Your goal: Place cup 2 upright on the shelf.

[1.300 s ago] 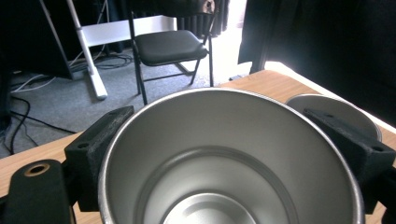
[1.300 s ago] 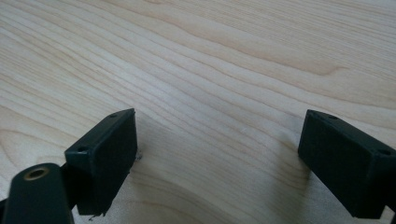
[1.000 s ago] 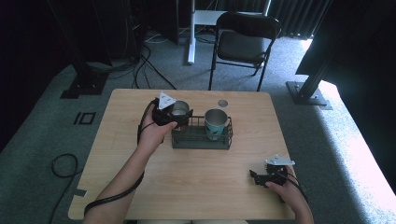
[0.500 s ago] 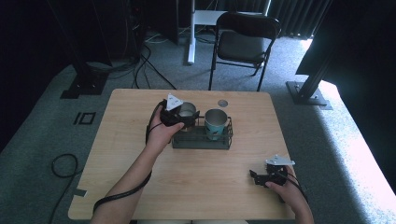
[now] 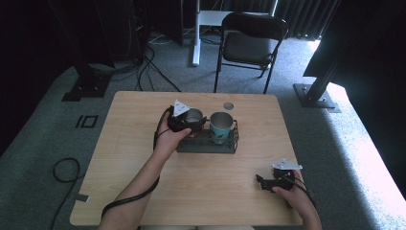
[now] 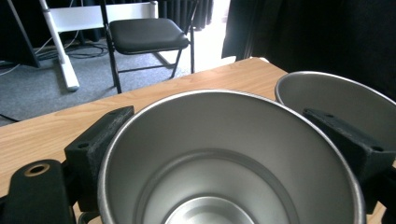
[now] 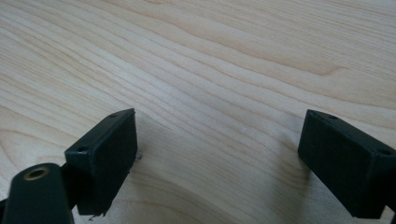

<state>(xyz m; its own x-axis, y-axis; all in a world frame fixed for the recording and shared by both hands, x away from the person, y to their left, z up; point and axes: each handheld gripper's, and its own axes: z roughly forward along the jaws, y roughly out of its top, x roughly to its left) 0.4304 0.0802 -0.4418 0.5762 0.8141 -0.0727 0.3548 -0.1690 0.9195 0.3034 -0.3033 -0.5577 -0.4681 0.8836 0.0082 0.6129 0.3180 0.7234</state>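
A black wire rack [image 5: 207, 145] sits mid-table. A teal cup [image 5: 221, 125] with a steel rim stands in its right half. My left gripper [image 5: 190, 120] is shut on a plain steel cup [image 5: 194, 116] at the rack's left end; I cannot tell whether the cup rests in the rack or hangs just above it. In the left gripper view the steel cup [image 6: 224, 163] sits upright and empty between the two jaws, with the other cup's rim [image 6: 336, 98] close on the right. My right gripper [image 5: 262, 183] lies near the table's front right, open over bare wood [image 7: 219, 93].
A small round disc [image 5: 228, 105] lies on the wooden table [image 5: 129, 158] behind the rack. A black folding chair [image 5: 251, 45] stands beyond the far edge. Cables and stand feet lie on the grey carpet at the left.
My left gripper has carried the steel cup a little to the right and nearer, up to the rack's left end beside the teal cup. The right gripper has stayed put.
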